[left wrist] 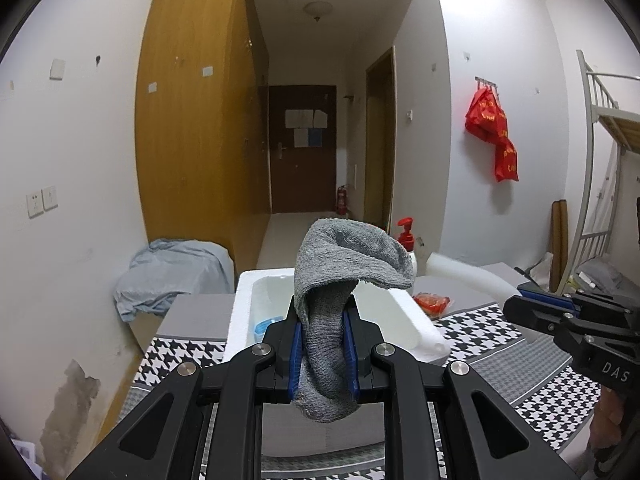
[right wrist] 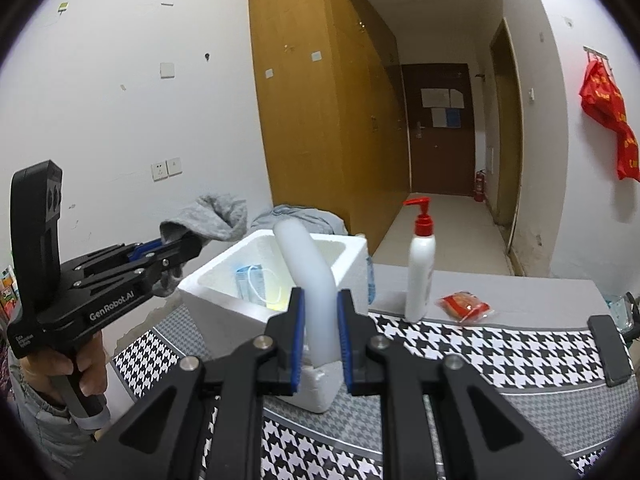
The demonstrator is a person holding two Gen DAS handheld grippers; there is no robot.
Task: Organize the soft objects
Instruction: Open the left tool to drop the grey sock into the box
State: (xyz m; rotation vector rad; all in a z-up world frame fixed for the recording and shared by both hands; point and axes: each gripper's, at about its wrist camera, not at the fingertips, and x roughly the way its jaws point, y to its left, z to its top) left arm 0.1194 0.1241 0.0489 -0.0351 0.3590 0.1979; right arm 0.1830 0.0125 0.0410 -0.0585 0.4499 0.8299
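Observation:
My left gripper (left wrist: 322, 322) is shut on a grey sock (left wrist: 340, 272), held up in the air just before the white foam box (left wrist: 404, 312). The sock flops over above the fingers. In the right wrist view the left gripper (right wrist: 176, 250) and sock (right wrist: 212, 218) hang left of the foam box (right wrist: 216, 312). My right gripper (right wrist: 320, 312) is shut on a white foam strip (right wrist: 306, 264) that bends up over the box. The right gripper (left wrist: 532, 308) shows in the left wrist view with the strip (left wrist: 468, 272). A packet of face masks (right wrist: 252, 280) lies inside the box.
A white pump bottle with a red top (right wrist: 420, 276) and a red snack packet (right wrist: 464, 306) stand on the table with the houndstooth cloth (right wrist: 500, 344). A pale blue cloth (left wrist: 172, 272) covers a box by the left wall. A bunk bed frame (left wrist: 600, 160) stands right.

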